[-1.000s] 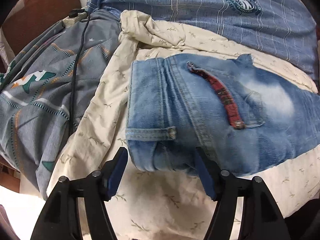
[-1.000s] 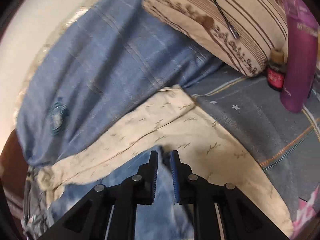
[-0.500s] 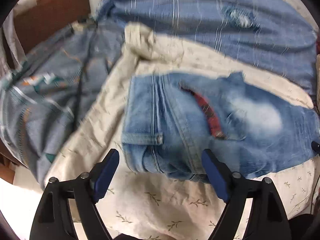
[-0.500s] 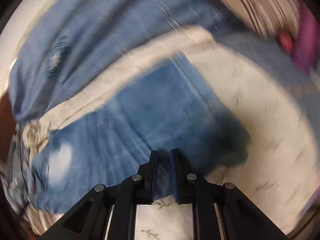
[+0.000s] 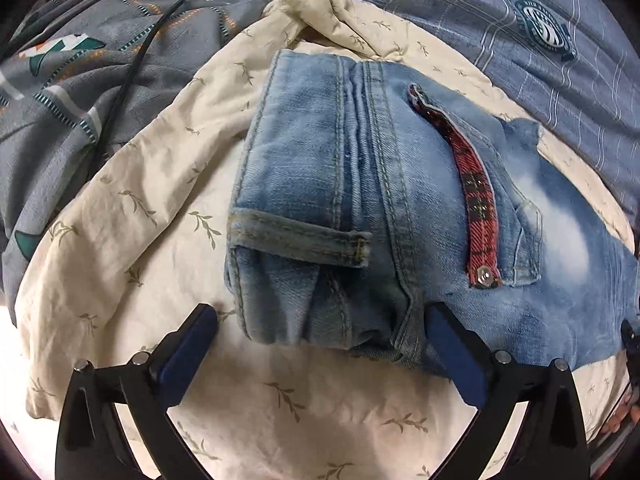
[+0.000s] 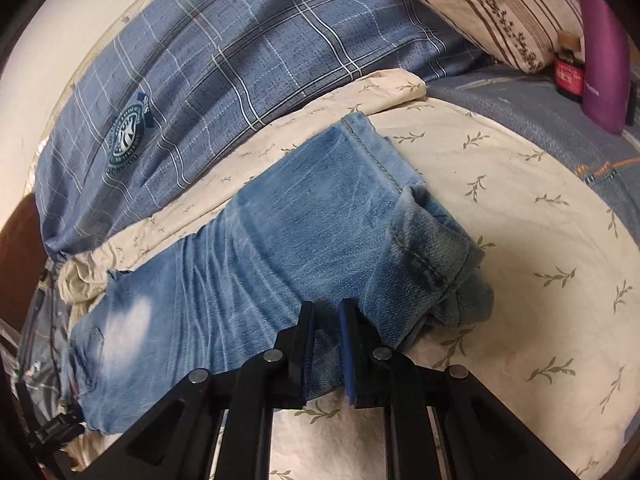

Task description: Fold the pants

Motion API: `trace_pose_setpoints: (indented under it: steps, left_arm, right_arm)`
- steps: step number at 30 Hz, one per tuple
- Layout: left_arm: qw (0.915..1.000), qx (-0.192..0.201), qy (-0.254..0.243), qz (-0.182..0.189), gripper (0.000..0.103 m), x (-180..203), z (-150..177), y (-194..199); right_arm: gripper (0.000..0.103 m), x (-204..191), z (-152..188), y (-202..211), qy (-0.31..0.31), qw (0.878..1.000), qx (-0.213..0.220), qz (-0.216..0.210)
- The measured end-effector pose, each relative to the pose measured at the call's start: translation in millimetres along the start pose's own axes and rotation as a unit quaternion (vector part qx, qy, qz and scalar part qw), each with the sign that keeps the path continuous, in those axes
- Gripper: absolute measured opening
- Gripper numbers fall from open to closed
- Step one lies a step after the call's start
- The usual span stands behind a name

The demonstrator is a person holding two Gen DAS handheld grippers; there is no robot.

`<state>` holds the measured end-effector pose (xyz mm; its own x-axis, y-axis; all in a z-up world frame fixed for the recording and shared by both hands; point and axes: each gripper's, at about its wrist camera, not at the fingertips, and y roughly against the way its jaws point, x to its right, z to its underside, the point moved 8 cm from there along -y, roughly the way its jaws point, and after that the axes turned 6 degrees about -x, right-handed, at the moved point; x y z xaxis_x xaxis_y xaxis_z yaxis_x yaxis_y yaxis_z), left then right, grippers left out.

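Jeans (image 5: 360, 208) are laid folded lengthwise on a cream sheet (image 5: 132, 216) printed with small leaf sprigs, spread over a bed. In the left wrist view the waistband end is seen nearest the camera, with a belt loop (image 5: 304, 240) lying across it and a red tartan pocket trim (image 5: 476, 200) ending in a metal snap. The left gripper (image 5: 320, 340) is held over this waistband end with its jaws spread wide, having just been opening; the blue pads are placed on either side of the bunched denim edge, the left one on the sheet apart from the cloth, the right one at the fabric's edge, and nothing is pinched between them.

In the right wrist view the leg end of the jeans (image 6: 280, 248) is shown, its hems rolled back into a loose cuff at the right. The right gripper (image 6: 326, 316) is clenched on a fold of denim along the near edge, with fabric seen squeezed between the two narrow pads.

Beyond the jeans, a blue plaid quilt (image 6: 224, 60) with a round embroidered badge is heaped against the wall. A grey patterned blanket (image 5: 80, 92) with a black cable (image 5: 132, 76) across it is seen at the left of the left wrist view. A striped pillow (image 6: 500, 12), a small dark bottle (image 6: 568, 68) and a purple container (image 6: 604, 56) are grouped at the upper right of the right wrist view.
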<state>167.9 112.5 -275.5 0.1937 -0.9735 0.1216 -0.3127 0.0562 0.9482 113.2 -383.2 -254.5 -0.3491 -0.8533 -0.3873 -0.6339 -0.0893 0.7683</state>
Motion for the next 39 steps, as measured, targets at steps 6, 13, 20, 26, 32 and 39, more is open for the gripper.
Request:
trace_pose_setpoints:
  steps: [6,13,20,26,32,39]
  left_arm:
    - [0.995,0.068,-0.034,-0.065,0.103,16,-4,60]
    - [0.9862,0.124,-0.094,-0.056,0.103,66,-4,104]
    - [0.9907,0.069,-0.084,-0.082,0.103,73,-4,52]
    - [0.9903,0.07,-0.08,-0.09,0.103,72,-2,34]
    - [0.991,0.067,-0.1,-0.058,0.103,71,3,18]
    - [0.9884,0.066,-0.126,-0.054,0.103,73,16,14]
  right_arm:
    - [0.015,-10,1,12,0.042,0.999,0.007,0.032]
    - [0.015,-63,16,38,0.106,0.993,0.045,-0.026]
    - [0.015,-123,49,15,0.162,0.984,-0.007,-0.077]
    - [0.015,-125,51,-15,0.137,0.986,-0.046,-0.085]
    - [0.016,-125,57,-33,0.146,0.985,-0.065,-0.069]
    - [0.016,-113,67,-30,0.138,0.984,-0.083,-0.08]
